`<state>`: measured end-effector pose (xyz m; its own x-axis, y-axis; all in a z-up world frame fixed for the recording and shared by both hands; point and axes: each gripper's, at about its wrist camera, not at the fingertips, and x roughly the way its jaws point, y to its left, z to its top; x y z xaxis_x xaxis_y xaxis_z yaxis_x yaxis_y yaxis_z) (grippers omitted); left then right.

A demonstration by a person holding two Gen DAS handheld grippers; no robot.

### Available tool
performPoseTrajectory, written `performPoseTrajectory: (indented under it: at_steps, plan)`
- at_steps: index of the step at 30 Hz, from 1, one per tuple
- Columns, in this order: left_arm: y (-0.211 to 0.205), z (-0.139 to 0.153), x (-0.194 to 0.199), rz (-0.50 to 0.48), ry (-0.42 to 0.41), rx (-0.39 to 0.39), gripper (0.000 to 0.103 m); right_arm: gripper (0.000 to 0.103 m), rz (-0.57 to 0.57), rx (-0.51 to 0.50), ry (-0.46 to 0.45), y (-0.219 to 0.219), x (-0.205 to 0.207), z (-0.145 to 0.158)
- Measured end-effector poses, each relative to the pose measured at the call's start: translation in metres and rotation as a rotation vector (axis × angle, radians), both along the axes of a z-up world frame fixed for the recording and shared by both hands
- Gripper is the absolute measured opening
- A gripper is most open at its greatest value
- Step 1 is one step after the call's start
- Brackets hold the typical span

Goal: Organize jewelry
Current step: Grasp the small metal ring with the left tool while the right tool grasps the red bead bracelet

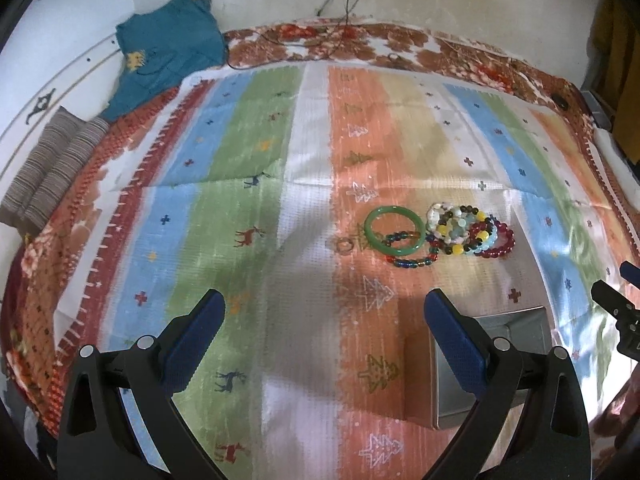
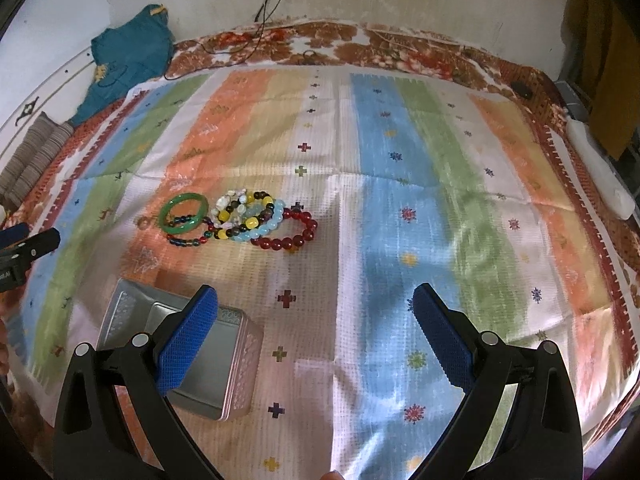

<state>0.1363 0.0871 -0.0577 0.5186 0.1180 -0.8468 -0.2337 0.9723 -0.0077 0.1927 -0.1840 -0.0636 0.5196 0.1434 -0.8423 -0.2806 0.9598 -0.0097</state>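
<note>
Jewelry lies in one small heap on the striped colourful cloth (image 2: 400, 208): a green jade-like bangle (image 2: 183, 213), a dark red bead bracelet (image 2: 289, 231) and several mixed bead bracelets (image 2: 244, 216) touching each other. Near the heap, toward the cameras, stands an open silver metal tin box (image 2: 224, 364). The left gripper (image 1: 325, 322) and the right gripper (image 2: 315, 314) both hover above the cloth, fingers spread wide, holding nothing.

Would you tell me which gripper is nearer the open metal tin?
Right. The right gripper has its left finger over the metal tin; the left gripper sits just left of it.
</note>
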Motion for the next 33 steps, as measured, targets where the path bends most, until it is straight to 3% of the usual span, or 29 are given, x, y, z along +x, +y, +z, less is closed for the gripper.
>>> performPoseTrajectory:
  at_steps: [12, 23, 33]
  plan:
    - [-0.005, -0.024, 0.034, -0.05, 0.067, 0.063, 0.097, 0.099, 0.006, -0.013, 0.034, 0.011, 0.025, -0.013]
    - [-0.002, -0.045, 0.061, -0.04, 0.115, 0.085, 0.097, 0.099, 0.004, -0.064, 0.059, 0.021, 0.051, -0.035]
    - [0.007, -0.062, 0.078, -0.044, 0.154, 0.024, 0.094, 0.099, -0.03, -0.058, 0.088, 0.023, 0.073, -0.047]
